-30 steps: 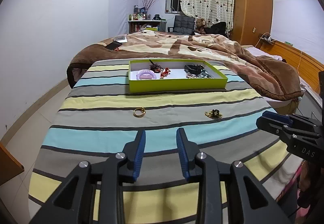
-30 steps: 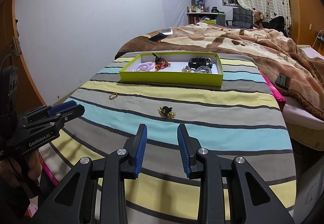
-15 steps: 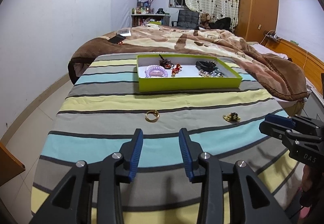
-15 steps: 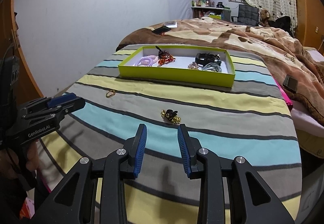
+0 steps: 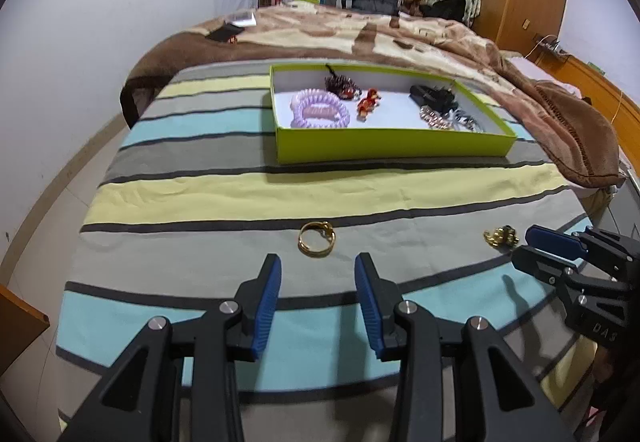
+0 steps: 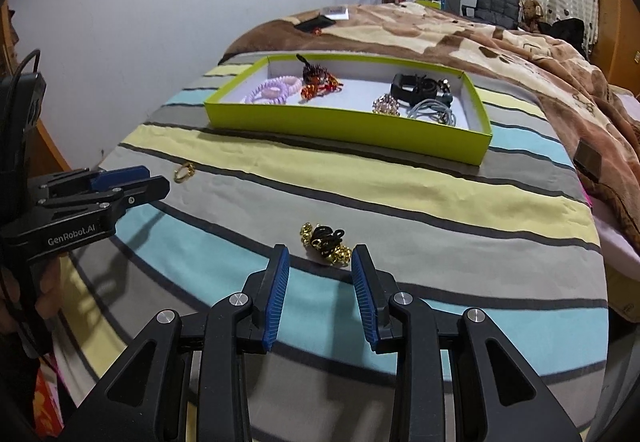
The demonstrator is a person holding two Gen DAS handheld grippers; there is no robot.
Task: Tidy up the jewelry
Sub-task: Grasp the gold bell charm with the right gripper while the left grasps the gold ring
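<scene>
You have two loose pieces on the striped cloth (image 5: 200,198): one gold ring (image 5: 316,239) and one gold-and-black beaded piece (image 6: 325,242), at about three o'clock from the ring. One green tray (image 5: 392,144) sits at twelve o'clock from them. In it you can count one lilac coil band (image 5: 320,109), one red-orange charm (image 5: 369,102), one dark spiky piece (image 5: 340,84) and one black clip (image 6: 414,86); the tangle at its five o'clock corner can't be counted.
</scene>
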